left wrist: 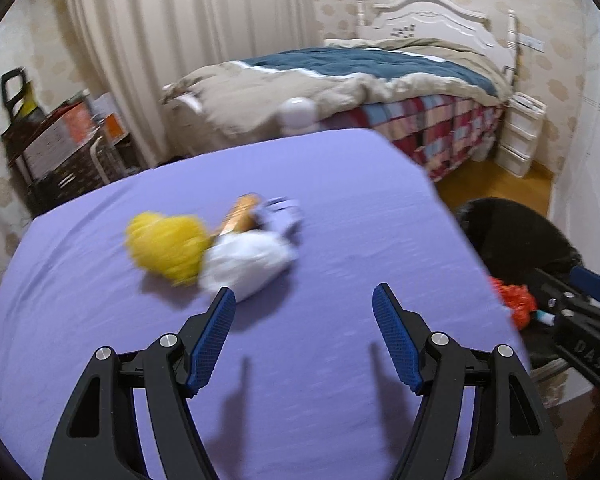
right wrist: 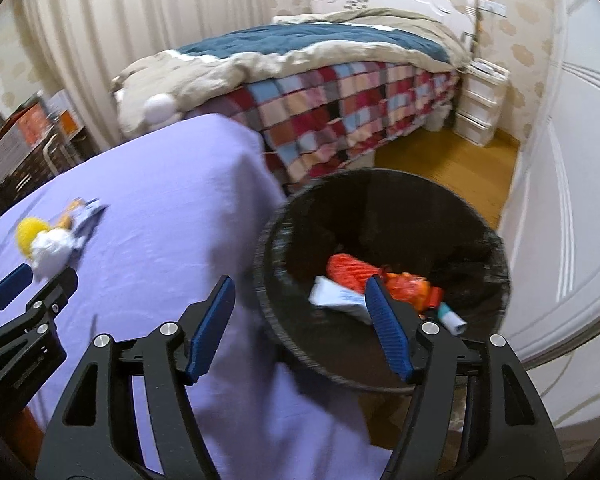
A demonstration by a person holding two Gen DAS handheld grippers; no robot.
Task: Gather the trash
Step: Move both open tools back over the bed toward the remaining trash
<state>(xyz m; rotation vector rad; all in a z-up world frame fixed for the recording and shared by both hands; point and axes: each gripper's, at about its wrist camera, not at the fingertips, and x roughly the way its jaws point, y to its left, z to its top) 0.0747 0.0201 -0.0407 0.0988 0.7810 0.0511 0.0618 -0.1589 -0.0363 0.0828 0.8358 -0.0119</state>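
Note:
A small heap of trash lies on the purple-covered table (left wrist: 340, 208): a yellow mesh wad (left wrist: 166, 248), a crumpled white paper (left wrist: 248, 262), an orange wrapper (left wrist: 240, 212) and a pale purple scrap (left wrist: 282, 216). My left gripper (left wrist: 304, 300) stands open just in front of the heap, nothing between its blue pads. My right gripper (right wrist: 300, 292) is open too, over the table's edge and the near rim of the black bin (right wrist: 380, 184). Inside the bin lie an orange mesh wad (right wrist: 352, 270), a white wrapper (right wrist: 336, 298) and a small tube (right wrist: 452, 318).
A bed with a checked quilt (right wrist: 340, 112) and blue cover stands behind the table. White drawers (right wrist: 480, 108) sit beside it on the wooden floor (right wrist: 440, 168). A dark shelf of boxes (left wrist: 60, 144) stands at the left by the curtain. A white door (right wrist: 572, 200) is on the right.

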